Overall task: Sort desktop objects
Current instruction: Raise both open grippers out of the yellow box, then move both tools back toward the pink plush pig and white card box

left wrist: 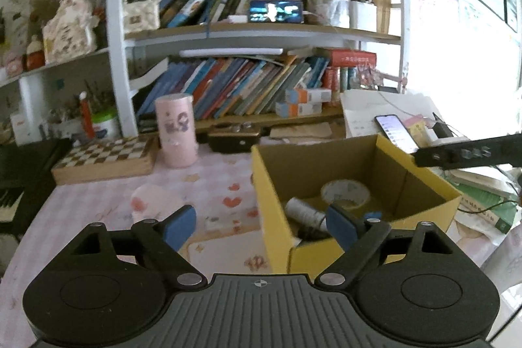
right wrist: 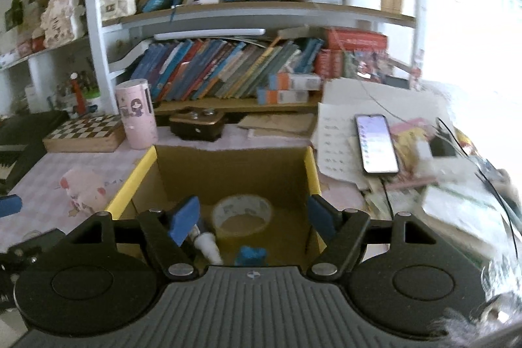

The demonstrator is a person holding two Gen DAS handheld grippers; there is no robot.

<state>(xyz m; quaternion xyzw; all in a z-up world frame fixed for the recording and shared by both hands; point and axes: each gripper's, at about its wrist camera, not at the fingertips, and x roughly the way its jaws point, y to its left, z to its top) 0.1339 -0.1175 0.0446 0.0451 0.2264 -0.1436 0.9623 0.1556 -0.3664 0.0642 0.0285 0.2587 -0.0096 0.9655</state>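
A yellow-edged cardboard box [left wrist: 274, 185] [right wrist: 137, 181] stands on the pink tablecloth. Inside it lie a roll of clear tape [left wrist: 345, 193] [right wrist: 242, 214], a white bottle [left wrist: 305, 212] [right wrist: 208, 247], a dark item and a small blue object [right wrist: 250, 254]. My left gripper [left wrist: 261, 225] is open and empty, straddling the box's near left corner from above. My right gripper [right wrist: 251, 217] is open and empty above the box's near side. A pink plush toy [left wrist: 153, 201] [right wrist: 84, 189] lies on the cloth left of the box. A pink cylinder [left wrist: 176, 129] [right wrist: 136, 114] stands behind it.
A wooden chessboard box [left wrist: 104, 157] [right wrist: 86, 132] and a dark keyboard [left wrist: 19, 178] sit at the left. A lit phone [right wrist: 376, 143] on papers and books lies right of the box. Packed bookshelves [left wrist: 248, 31] rise behind. The right gripper's arm [left wrist: 469, 152] shows at the right.
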